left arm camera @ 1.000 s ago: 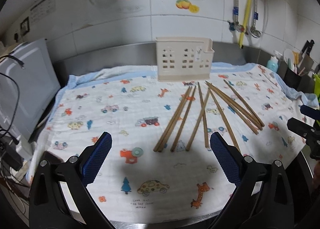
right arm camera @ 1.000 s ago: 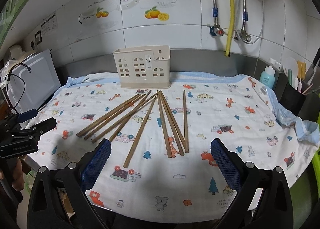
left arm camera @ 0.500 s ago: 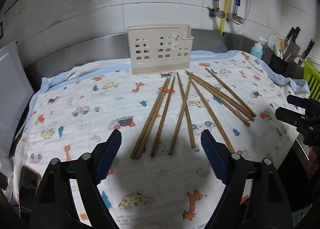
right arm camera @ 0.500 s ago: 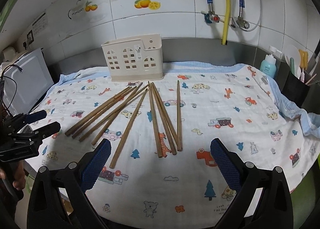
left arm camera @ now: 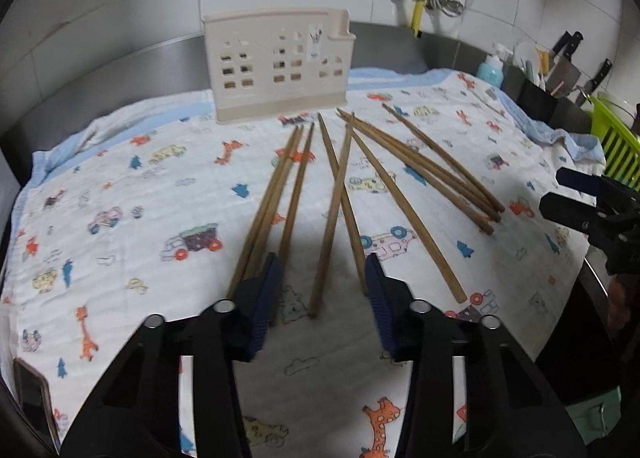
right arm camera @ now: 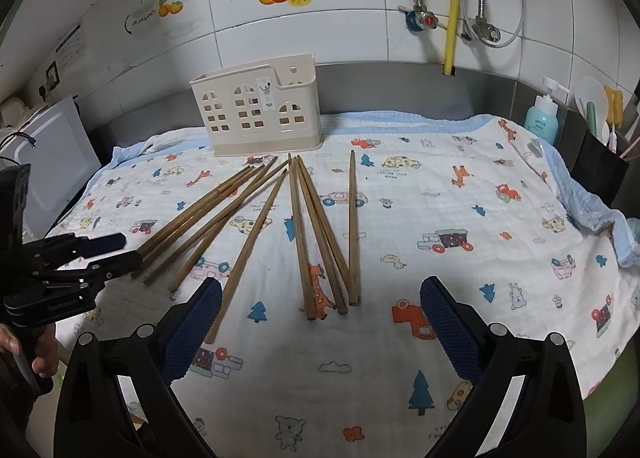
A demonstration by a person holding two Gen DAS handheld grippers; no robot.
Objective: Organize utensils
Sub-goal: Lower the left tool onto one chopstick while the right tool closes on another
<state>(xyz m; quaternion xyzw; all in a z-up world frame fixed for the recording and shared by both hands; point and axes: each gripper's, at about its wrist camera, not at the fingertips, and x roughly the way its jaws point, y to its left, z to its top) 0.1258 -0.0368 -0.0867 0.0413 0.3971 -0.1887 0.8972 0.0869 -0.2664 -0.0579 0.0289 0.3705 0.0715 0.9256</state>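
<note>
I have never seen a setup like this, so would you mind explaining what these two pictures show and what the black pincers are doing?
There is no robot here: a person holds a two-finger gripper in each hand, and each picture comes from a fisheye camera on one gripper, looking along its fingers. The left gripper is closing its jaws around the near ends of the wooden chopsticks, which lie loose between the blue pads, not yet pinched. The right gripper hangs wide open and holds nothing. The chopsticks are fanned out on a cartoon-printed cloth, in front of a beige utensil holder standing upright by the tiled wall.

Two low wrist views, shared chopsticks [left arm camera: 332, 194]
</note>
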